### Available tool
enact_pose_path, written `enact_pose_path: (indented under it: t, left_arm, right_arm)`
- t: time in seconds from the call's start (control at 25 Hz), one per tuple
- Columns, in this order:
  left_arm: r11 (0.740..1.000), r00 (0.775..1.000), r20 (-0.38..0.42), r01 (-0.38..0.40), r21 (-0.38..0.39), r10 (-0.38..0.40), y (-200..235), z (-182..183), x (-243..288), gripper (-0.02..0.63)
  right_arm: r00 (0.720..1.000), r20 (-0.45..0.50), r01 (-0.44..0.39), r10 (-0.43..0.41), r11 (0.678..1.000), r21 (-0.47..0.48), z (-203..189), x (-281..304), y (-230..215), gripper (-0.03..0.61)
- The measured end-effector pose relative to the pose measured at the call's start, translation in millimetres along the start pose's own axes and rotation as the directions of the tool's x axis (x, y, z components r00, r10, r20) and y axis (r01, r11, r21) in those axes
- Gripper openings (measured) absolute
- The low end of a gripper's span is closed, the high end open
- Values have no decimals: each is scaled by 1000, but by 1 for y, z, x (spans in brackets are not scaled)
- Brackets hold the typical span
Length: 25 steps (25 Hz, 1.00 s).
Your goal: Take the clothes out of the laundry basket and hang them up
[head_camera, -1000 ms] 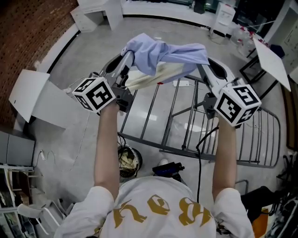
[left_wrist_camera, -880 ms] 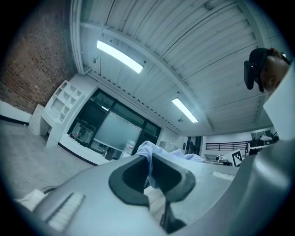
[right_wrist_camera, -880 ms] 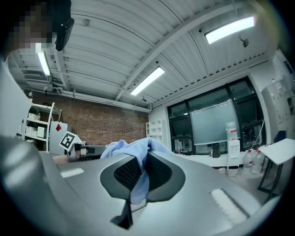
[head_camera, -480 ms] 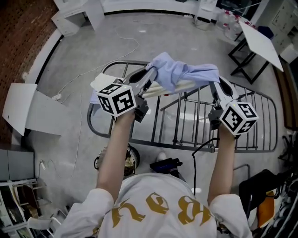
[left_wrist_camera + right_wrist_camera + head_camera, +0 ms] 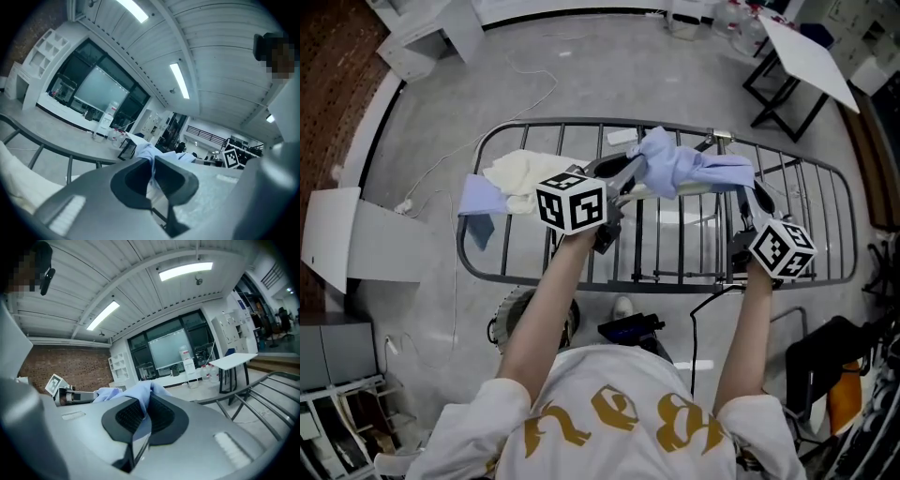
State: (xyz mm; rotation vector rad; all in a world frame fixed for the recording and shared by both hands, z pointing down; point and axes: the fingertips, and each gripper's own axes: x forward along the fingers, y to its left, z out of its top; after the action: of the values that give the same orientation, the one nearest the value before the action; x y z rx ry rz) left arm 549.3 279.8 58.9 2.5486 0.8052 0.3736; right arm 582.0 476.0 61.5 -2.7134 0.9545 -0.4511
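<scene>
A white top [image 5: 609,412] with gold letters sits nearest, and 2 bare forearms reach up from it to the grippers, each with a hard cube of black-and-white square markers. The left gripper [image 5: 630,174] is clenched on 1 end of a soft, crumpled pale-blue shirt [image 5: 686,169]; its own view shows a thin fold of cloth pinched between the smooth grey jaws. The right gripper [image 5: 742,187] grips the other end the same way, with cloth caught between its 2 ribbed dark pads [image 5: 127,417]. The shirt hangs bunched between the 2 claws, stretched from one to the other, above the middle bars of the rack [image 5: 581,123]. The rack is a flat grey metal frame with rounded corners and thin parallel rods. A rumpled cream cloth [image 5: 523,176] and a small blue cloth [image 5: 478,197] lie on its left end, well apart from the shirt. A round basket [image 5: 506,311] shows under the rack, partly behind the left arm. Compared with 1 s ago, both grippers and the shirt have come down closer to the rods and over the rack's middle, and the 2 cloths on the left end have come into view. Beyond lie a smooth grey floor [image 5: 581,75] and a white table [image 5: 811,61].
</scene>
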Motion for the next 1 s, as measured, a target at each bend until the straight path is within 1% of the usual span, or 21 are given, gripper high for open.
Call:
enact_pose_path:
  t: [0.24,0.36,0.44,0.48,0.56,0.64,0.68,0.76,0.84,0.92,0.96,1.0]
  left_arm:
    - [1000,997,-78,4,-16,-5,-8,-35,22,17]
    - [1000,987,-162,19,17,-16,-15,-58,35,17]
    - [998,974,-227,26,58,-12,-19,-76,43,17]
    - [997,969,-248,25,69,-7,-19,-83,45,17]
    - [998,965,-263,13,64,4,-14,-92,47,17]
    - [999,963,-270,-7,52,21,-6,-98,46,17]
    - [998,960,-277,-22,54,37,-2,-101,45,17]
    - [995,951,-298,-62,73,82,8,-105,41,18]
    - [990,935,-330,-99,102,128,16,-111,39,22]
    - [984,917,-362,-130,124,167,23,-119,37,31]
    - [981,909,-376,-144,127,182,26,-123,37,50]
    - [980,901,-389,-156,123,192,28,-127,36,84]
  right_arm:
    - [998,-32,62,-60,996,67,-25,-14,-40,34]
    - [992,-45,122,-119,990,73,-37,-20,-54,34]
    - [983,-73,173,-167,981,89,-53,-22,-67,34]
    - [979,-91,191,-182,976,105,-62,-22,-72,34]
    - [971,-135,212,-195,969,128,-81,-19,-77,34]
    - [960,-192,230,-205,966,115,-100,-14,-80,37]
    - [952,-226,234,-207,967,101,-109,-12,-81,46]
    - [933,-303,221,-193,973,62,-125,-9,-79,94]
    - [917,-360,192,-171,981,22,-136,-8,-74,121]
    - [911,-382,172,-157,985,6,-139,-10,-71,159]
    - [909,-388,167,-151,986,7,-140,-12,-69,180]
    - [909,-390,163,-147,987,9,-142,-14,-67,184]
